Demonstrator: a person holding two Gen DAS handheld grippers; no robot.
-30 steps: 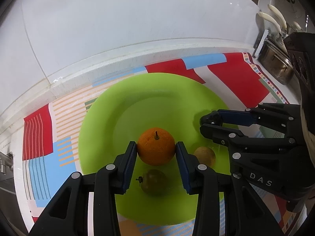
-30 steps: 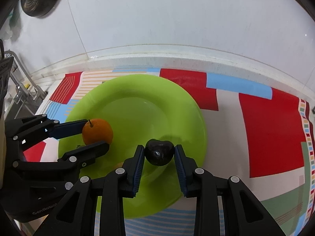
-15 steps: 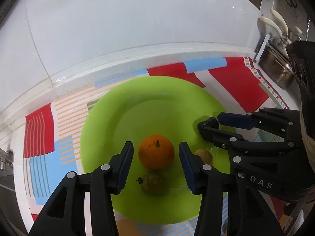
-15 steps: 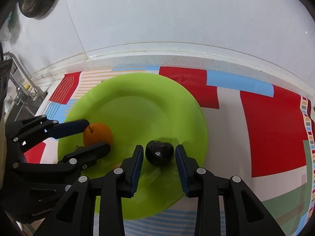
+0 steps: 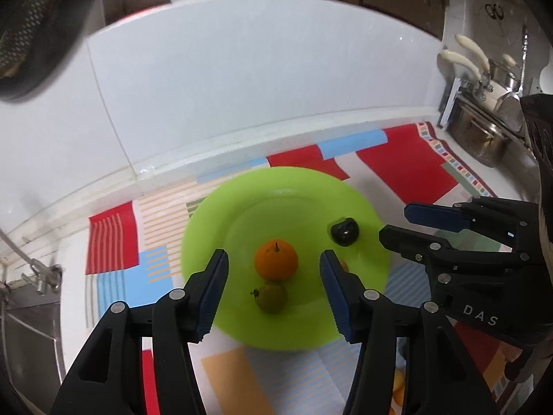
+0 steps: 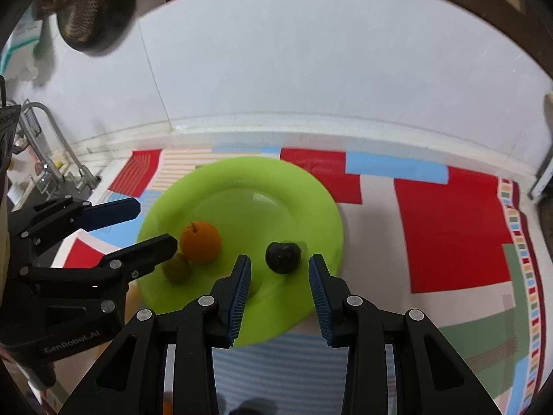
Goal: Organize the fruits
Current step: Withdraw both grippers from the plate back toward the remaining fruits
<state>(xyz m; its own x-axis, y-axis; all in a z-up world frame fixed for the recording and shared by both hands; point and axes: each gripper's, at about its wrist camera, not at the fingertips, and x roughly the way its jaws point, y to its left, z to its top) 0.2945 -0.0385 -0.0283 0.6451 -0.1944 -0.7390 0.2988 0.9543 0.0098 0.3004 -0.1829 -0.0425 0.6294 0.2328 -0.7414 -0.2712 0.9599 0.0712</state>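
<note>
A green plate [image 5: 276, 193] on the patterned mat holds an orange [image 5: 275, 259], a greenish-brown fruit [image 5: 271, 297], a dark glossy fruit [image 5: 344, 231] and a small brown fruit [image 5: 343, 263] half hidden behind a finger. My left gripper [image 5: 273, 259] hovers above the orange with its jaws opening and its pads away from the fruit. In the right wrist view, my right gripper [image 6: 280, 261] stands open above the dark fruit [image 6: 283, 256], pads not touching it. The orange [image 6: 201, 242] lies left of it on the plate [image 6: 255, 186], beside the left gripper [image 6: 155, 224].
A red, blue and striped mat [image 6: 449, 228] covers the counter under the plate. White wall tiles stand close behind. A steel pot [image 5: 480, 138] sits at the far right, a faucet [image 6: 52, 159] and sink at the left, and a dark strainer [image 6: 93, 10] hangs on the wall.
The left gripper let go of the orange and the right gripper let go of the dark fruit. Both fruits now rest on the plate. Both grippers rose and drew back.
</note>
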